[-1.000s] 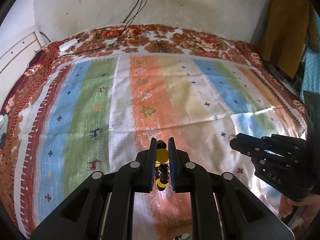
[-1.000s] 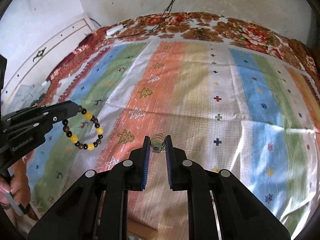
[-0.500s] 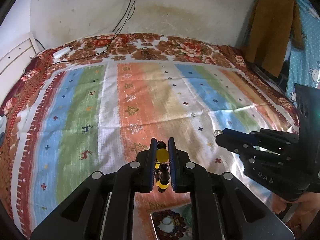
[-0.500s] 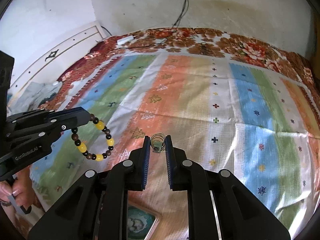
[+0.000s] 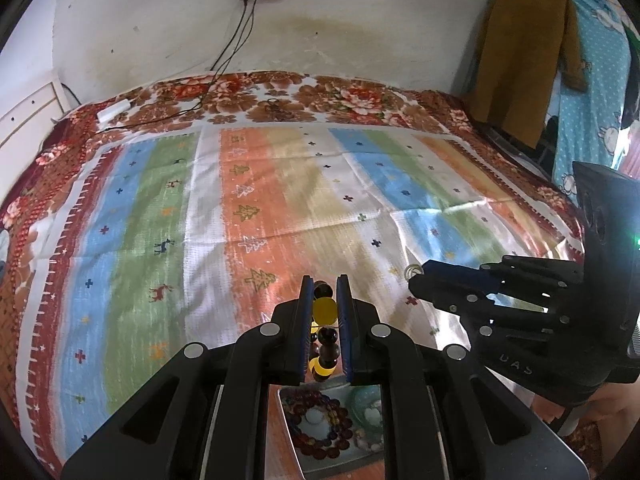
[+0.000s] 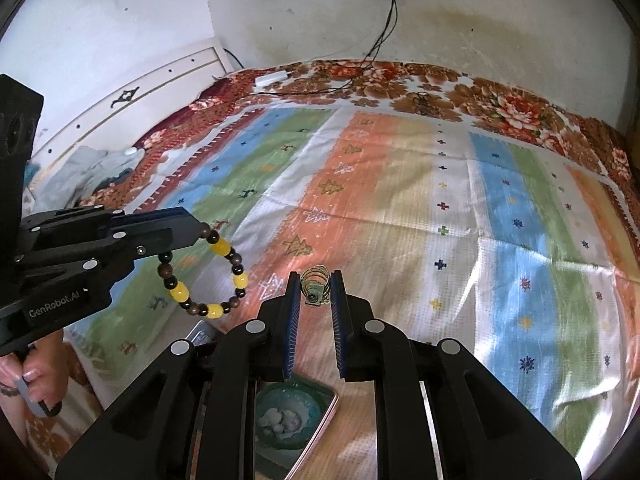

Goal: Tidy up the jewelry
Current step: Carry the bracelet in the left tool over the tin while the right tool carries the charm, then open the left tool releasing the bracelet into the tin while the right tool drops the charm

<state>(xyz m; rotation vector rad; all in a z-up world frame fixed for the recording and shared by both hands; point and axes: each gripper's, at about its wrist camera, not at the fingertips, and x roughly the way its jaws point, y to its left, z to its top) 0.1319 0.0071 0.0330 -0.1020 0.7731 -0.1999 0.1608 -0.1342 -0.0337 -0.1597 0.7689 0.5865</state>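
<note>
My left gripper (image 5: pixel 325 288) is shut on a bracelet of yellow and dark brown beads (image 5: pixel 324 310), held in the air; the bracelet hangs as a loop (image 6: pixel 208 272) from its tip (image 6: pixel 196 226) in the right wrist view. My right gripper (image 6: pixel 315 280) is shut on a small gold wire ring with a green stone (image 6: pixel 314 290), also in the air; it shows at the right of the left wrist view (image 5: pixel 416 276). Below the grippers lies a metal tray (image 5: pixel 316 468) holding a dark bead bracelet (image 5: pixel 320 424) and a green dish (image 6: pixel 286 412) with pale stones.
A striped cloth (image 5: pixel 280 208) covers a bed with a floral blanket (image 5: pixel 280 96). Cables and a white adapter (image 5: pixel 114 110) lie at the far edge. A wall stands behind. Clothes (image 5: pixel 528 52) hang at the right. A white headboard (image 6: pixel 132 108) stands at the left.
Both grippers have pulled back and risen with their jewelry. The tray with the bead bracelet and green dish has come into view below them.
</note>
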